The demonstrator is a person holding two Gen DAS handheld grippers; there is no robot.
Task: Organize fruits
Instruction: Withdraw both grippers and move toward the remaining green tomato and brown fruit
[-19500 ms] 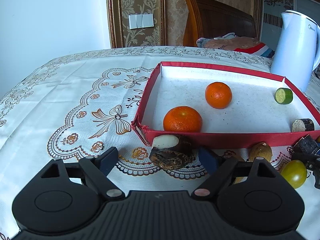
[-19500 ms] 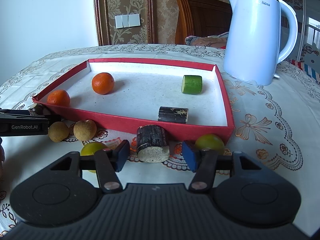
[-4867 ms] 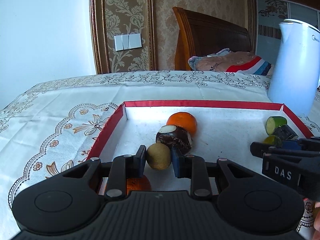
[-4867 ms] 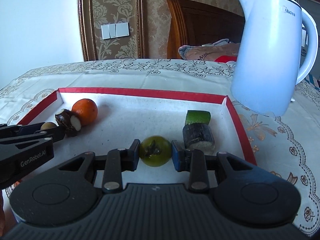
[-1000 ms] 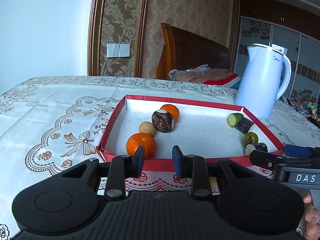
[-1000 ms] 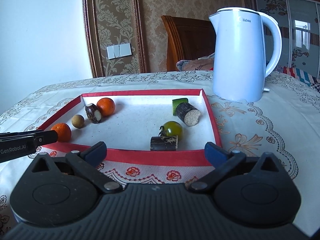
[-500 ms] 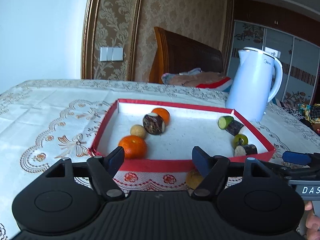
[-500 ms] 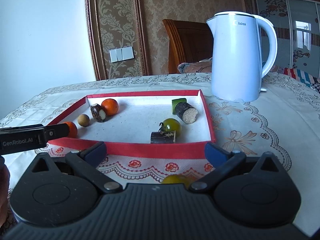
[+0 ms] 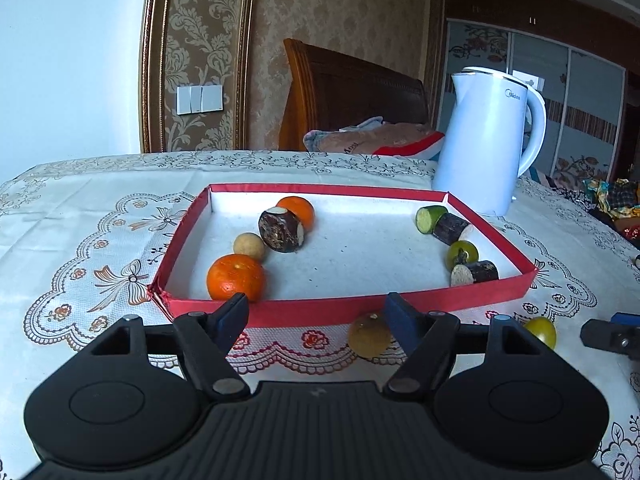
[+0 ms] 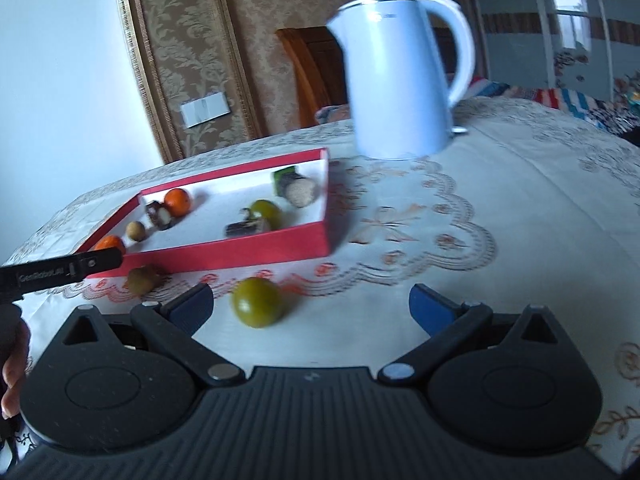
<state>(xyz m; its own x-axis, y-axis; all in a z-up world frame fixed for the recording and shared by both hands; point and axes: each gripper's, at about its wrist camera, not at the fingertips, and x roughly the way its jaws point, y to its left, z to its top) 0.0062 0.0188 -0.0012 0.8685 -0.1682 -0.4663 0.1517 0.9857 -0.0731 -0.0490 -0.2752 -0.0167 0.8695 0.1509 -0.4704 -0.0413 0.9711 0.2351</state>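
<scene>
A table point(image 9: 100, 200) fills both views, covered with a cream lace-patterned cloth point(image 10: 520, 184) printed with bows and small flowers along scalloped borders. On it sits a shallow red tray point(image 9: 344, 312) with a white floor. Along the tray's left side lie an orange point(image 9: 236, 278), a small tan round fruit point(image 9: 249, 245), a dark stubby chunk with a pale cut end point(image 9: 281, 231) and, touching it behind, a second orange point(image 9: 298, 209). Along the right side are a green cut piece point(image 9: 429, 218), a dark chunk point(image 9: 452, 227) against it, a green tomato point(image 9: 463, 252) and another dark chunk with a pale cut face point(image 9: 476, 273). Outside the tray, on the cloth just beside its near wall, lie a brownish round fruit point(image 9: 369, 335) and a yellow-green tomato point(image 10: 258, 302). The left gripper point(image 9: 316, 316) hangs with its jaws spread wide and nothing between them; the brownish fruit sits just inside its right finger. The right gripper point(image 10: 310, 306) is likewise spread wide and empty, the yellow-green tomato lying on the cloth between its fingers, nearer the left one; that view is blurred. A white electric kettle point(image 9: 486, 140) stands beyond the tray's far right corner. Behind the table are a wooden headboard point(image 9: 352, 92) with folded bedding point(image 9: 376, 138), patterned wallpaper in a gilt frame point(image 9: 200, 40), a switch plate point(image 9: 199, 99) and wardrobe doors point(image 9: 560, 100).
</scene>
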